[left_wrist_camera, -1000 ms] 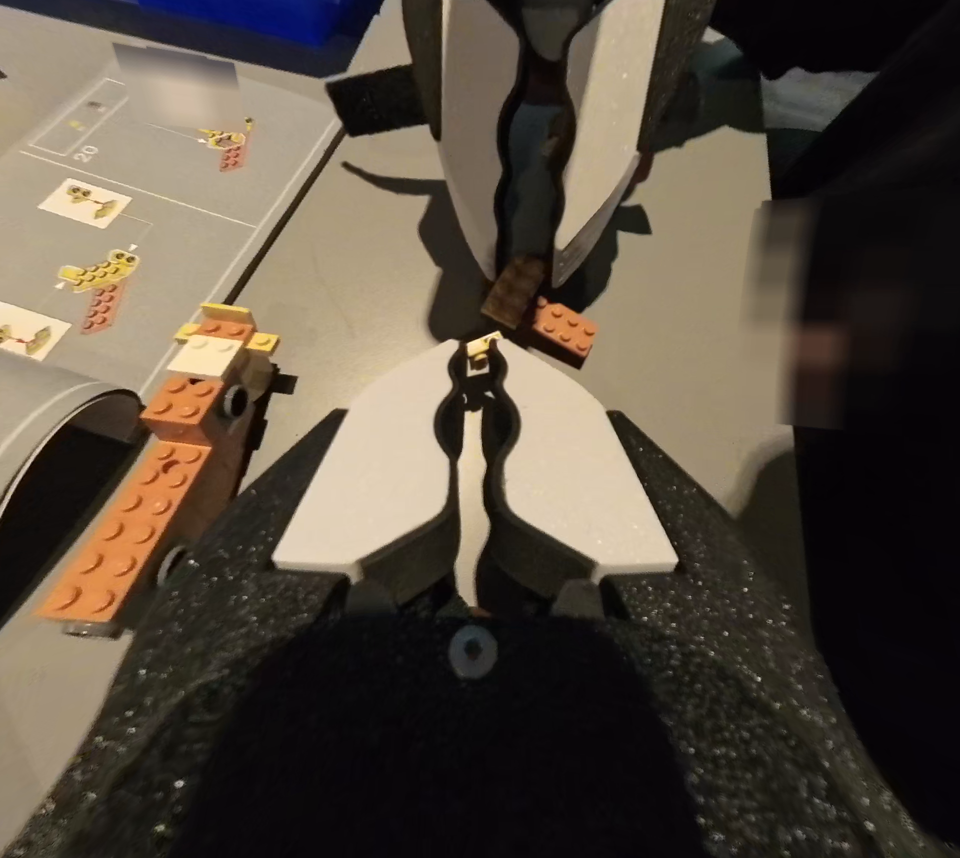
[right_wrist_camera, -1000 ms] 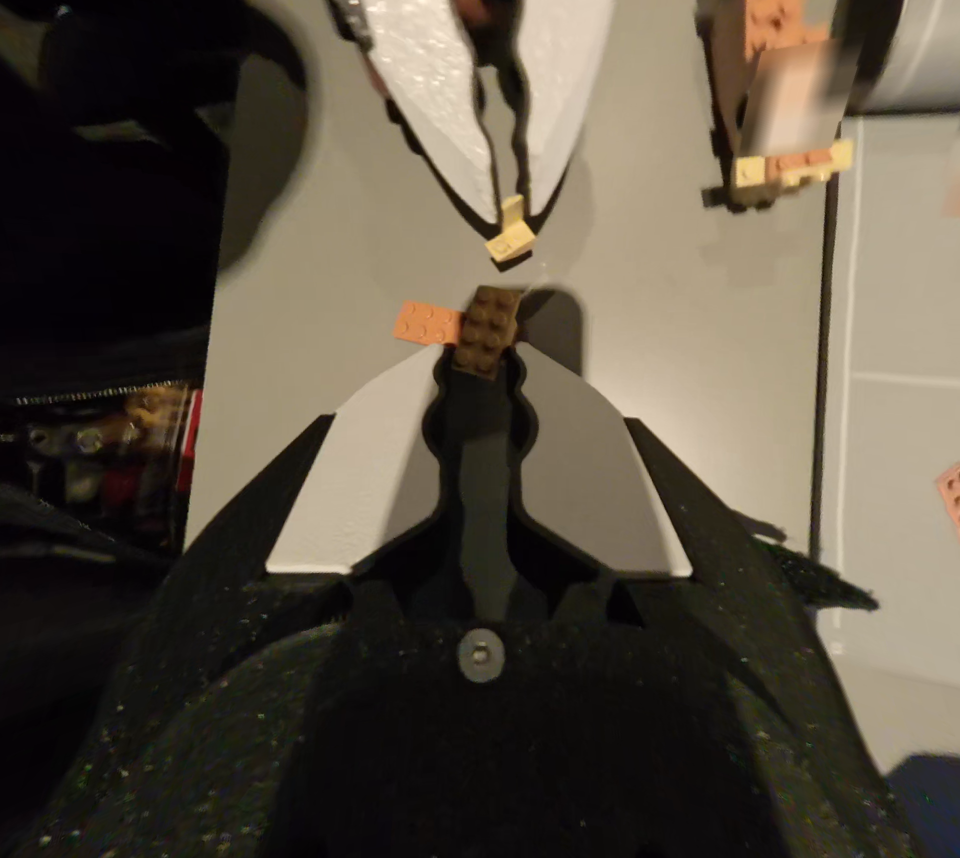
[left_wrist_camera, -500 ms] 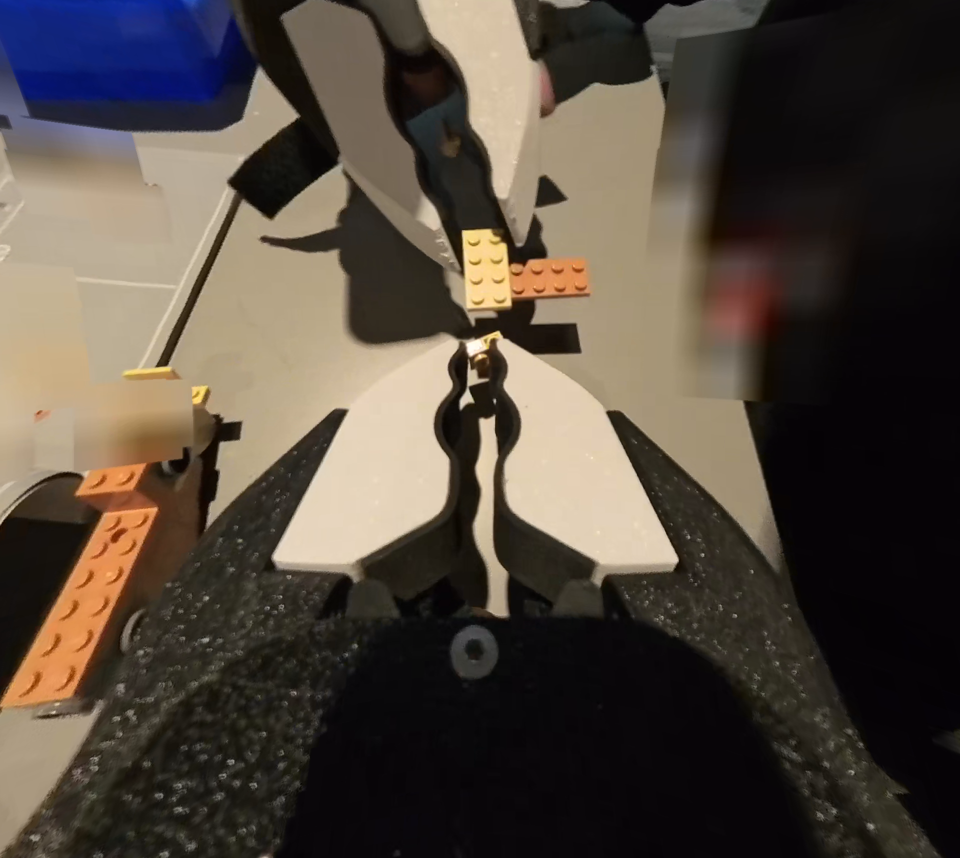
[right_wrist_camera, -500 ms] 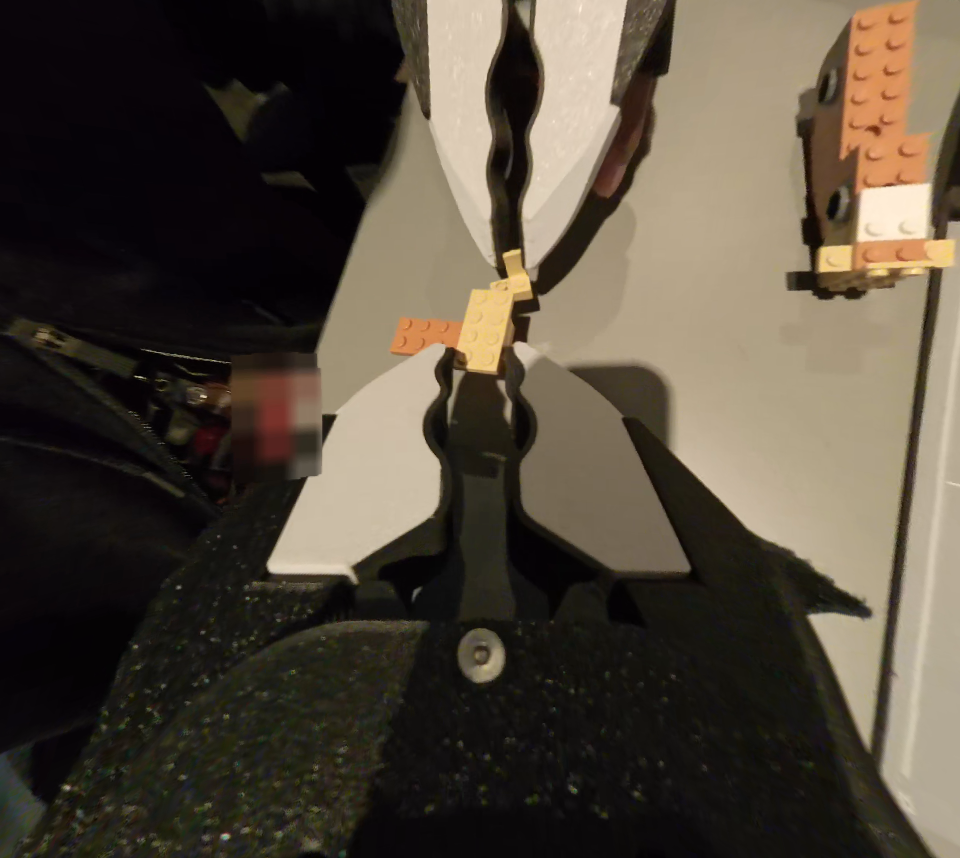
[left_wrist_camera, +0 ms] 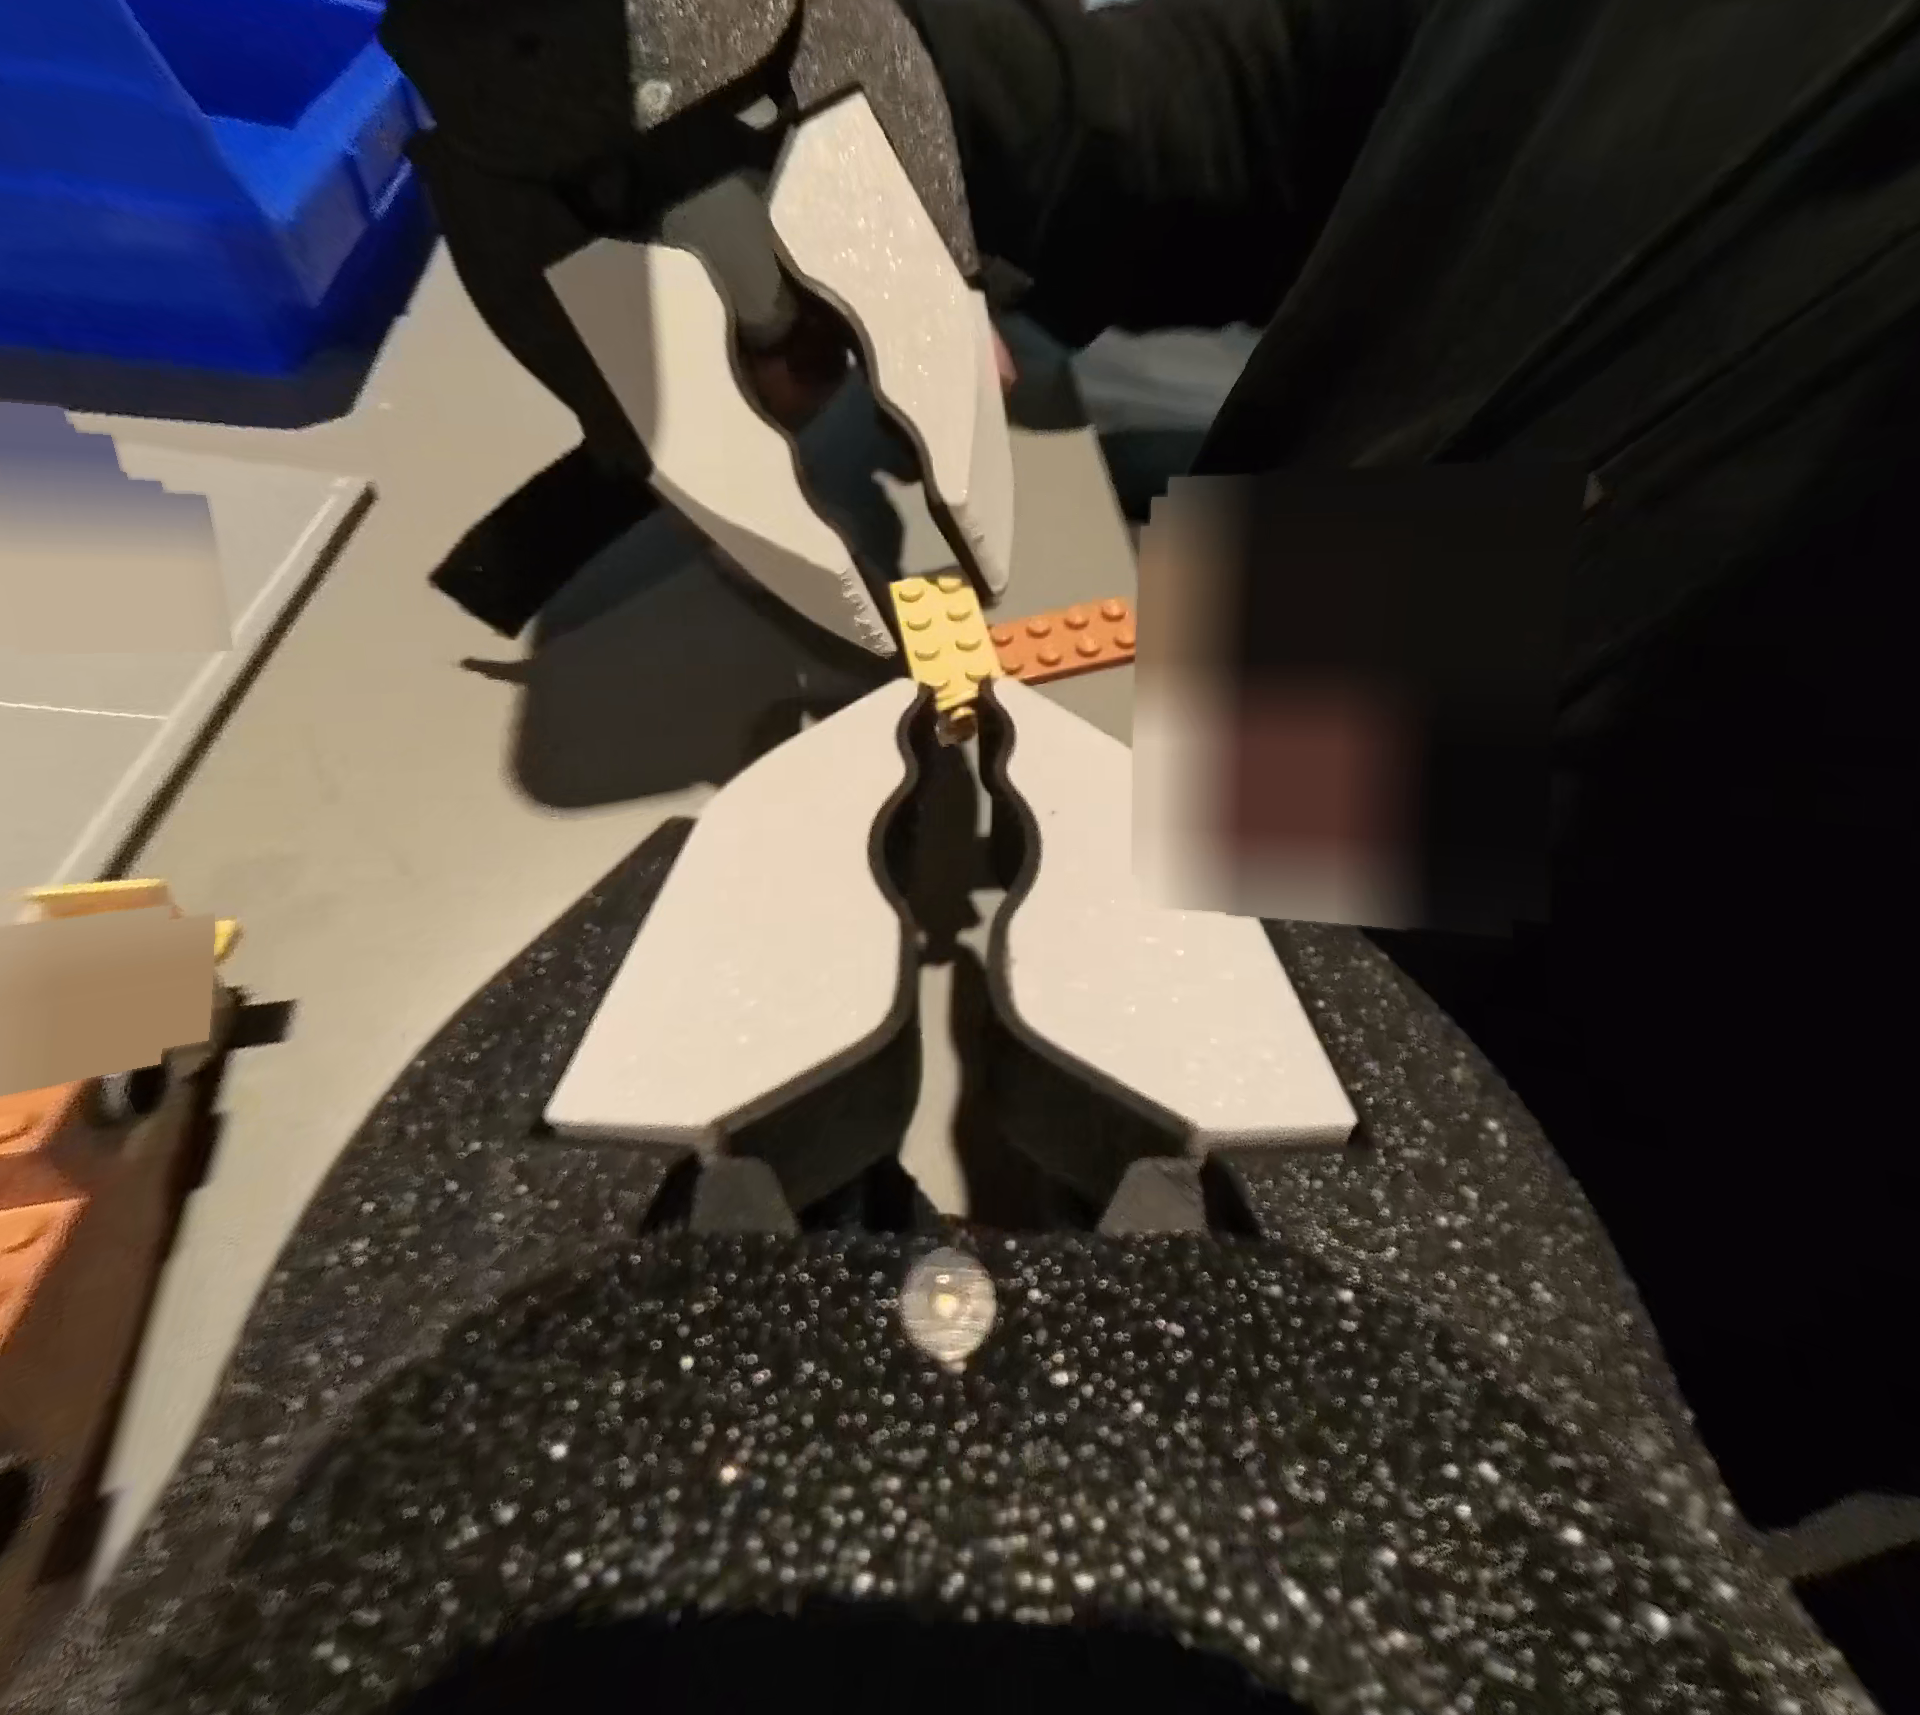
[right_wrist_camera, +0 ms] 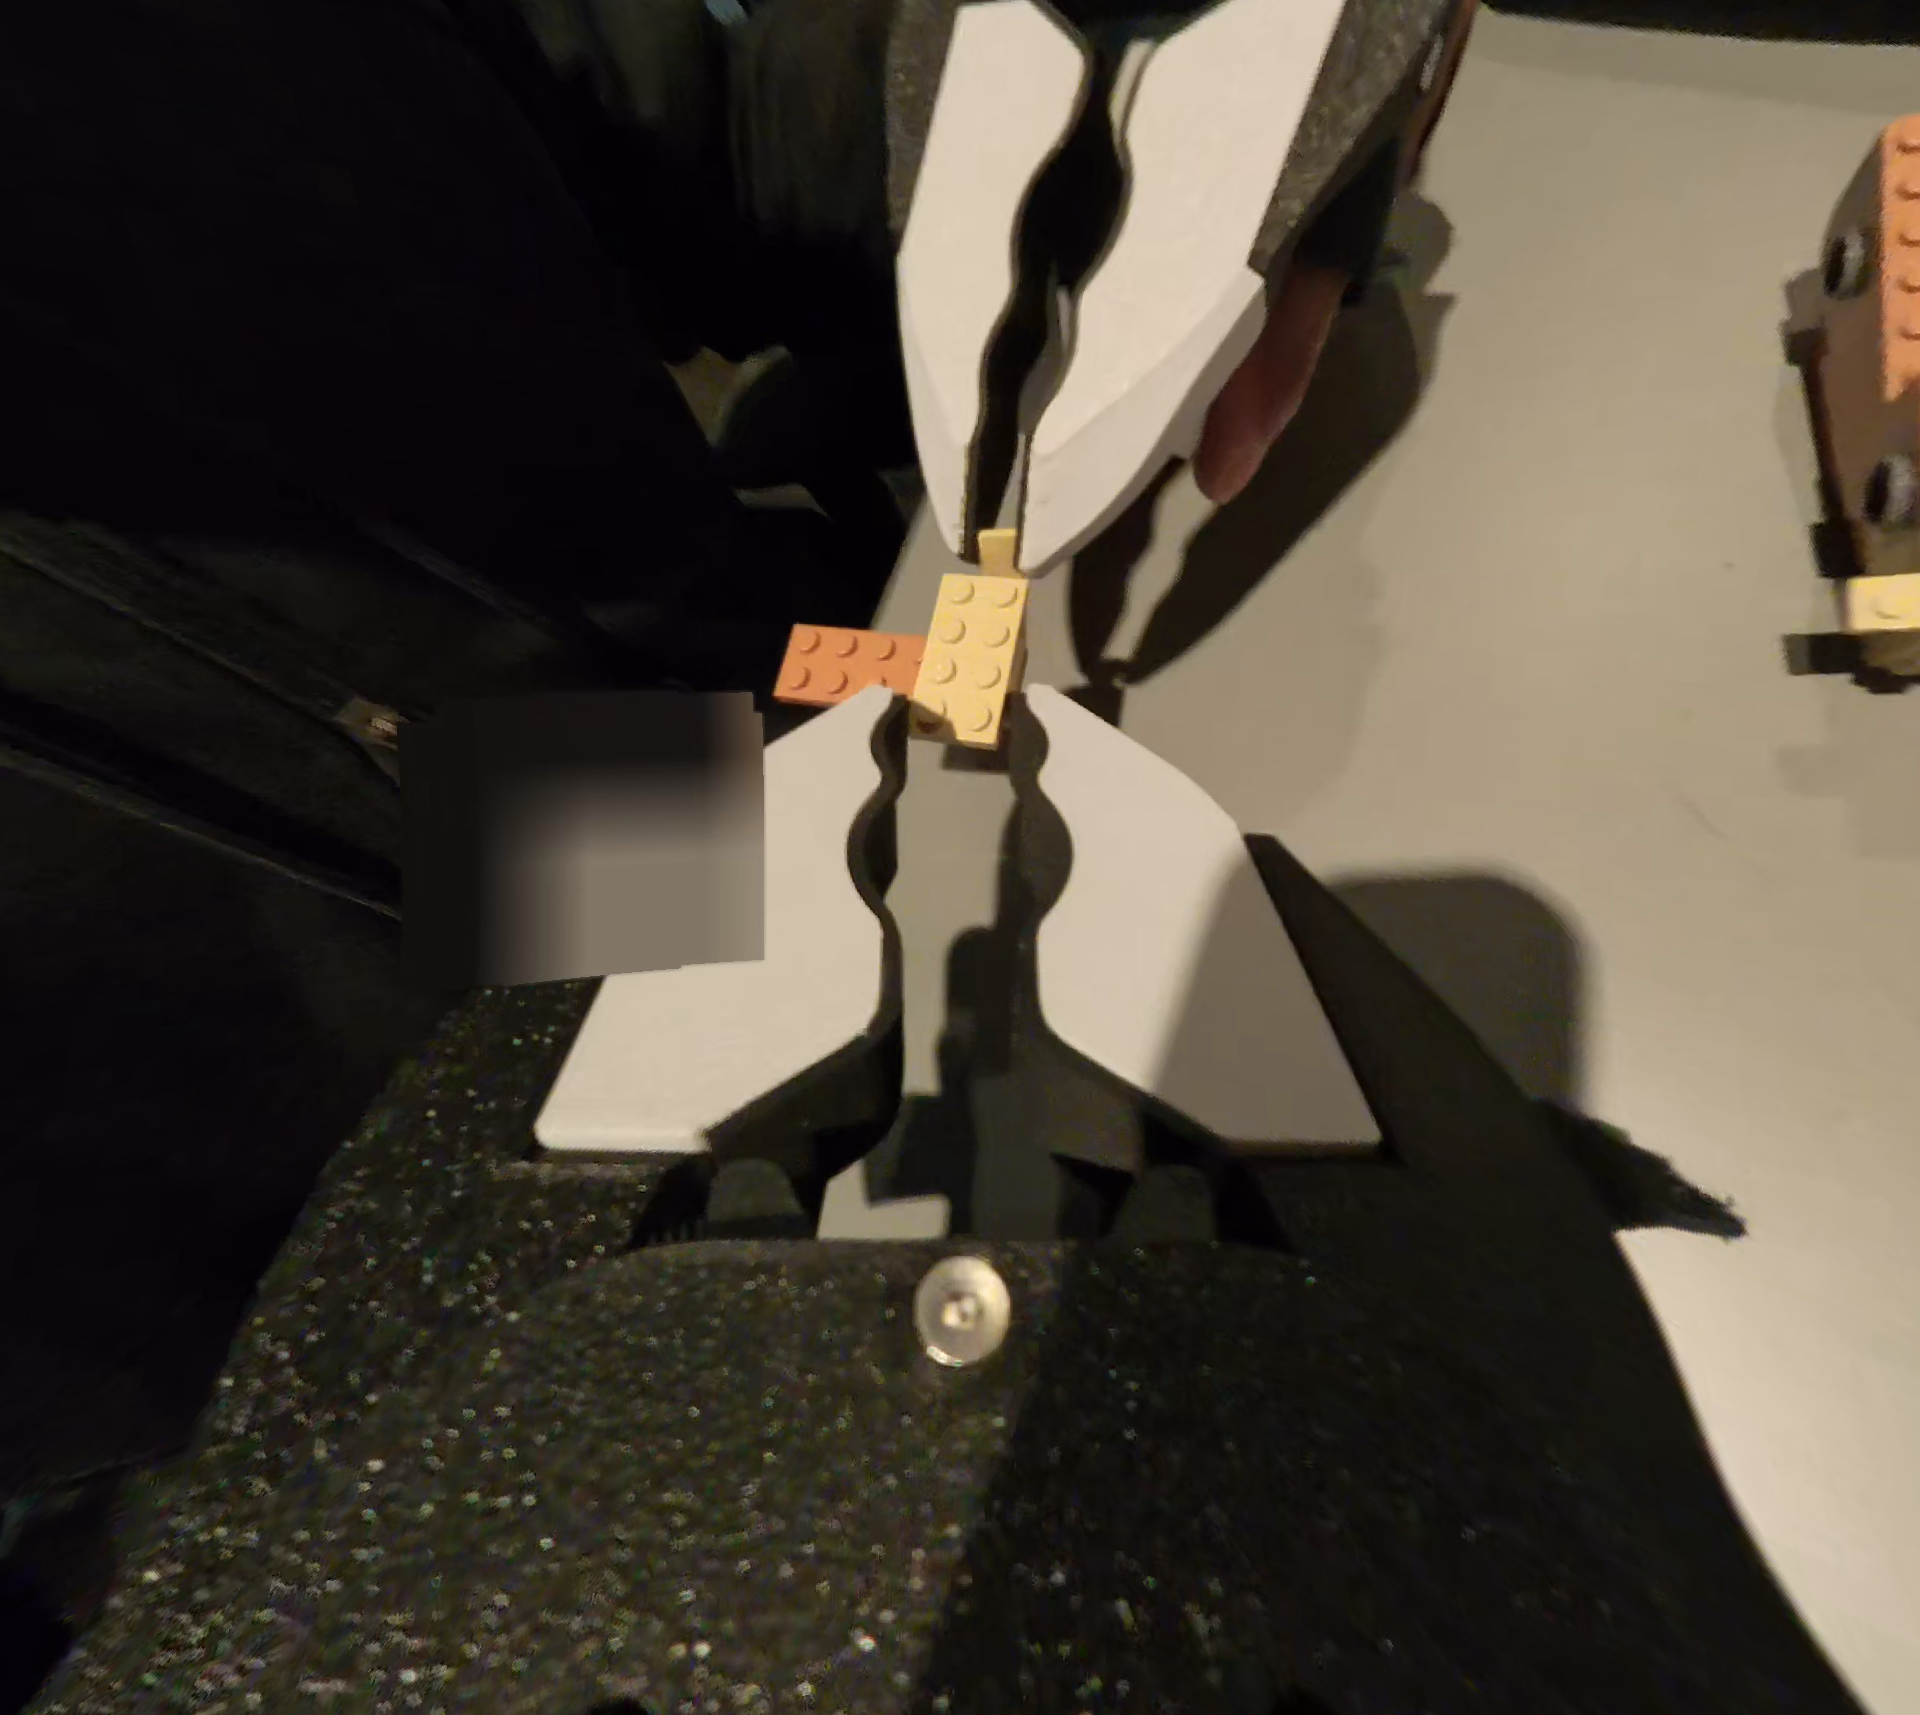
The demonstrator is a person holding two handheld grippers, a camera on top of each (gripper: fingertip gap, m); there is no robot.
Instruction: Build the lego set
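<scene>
My right gripper is shut on a tan plate with an orange plate joined crosswise under its side. My left gripper is shut on a small tan piece. The two grippers meet tip to tip above the grey table. The small tan piece touches the far end of the tan plate. In the left wrist view the right gripper comes in from above with the tan plate and the orange plate. In the right wrist view the left gripper comes in from above.
A partly built orange and brown model lies on the table at the right; it also shows at the lower left of the left wrist view. Blue bins stand at the back left. A person's black sleeve fills the right side.
Both grippers have risen and tilted. The gap between the small tan piece and the tan plate has closed, and they now touch. Both grips are unchanged.
</scene>
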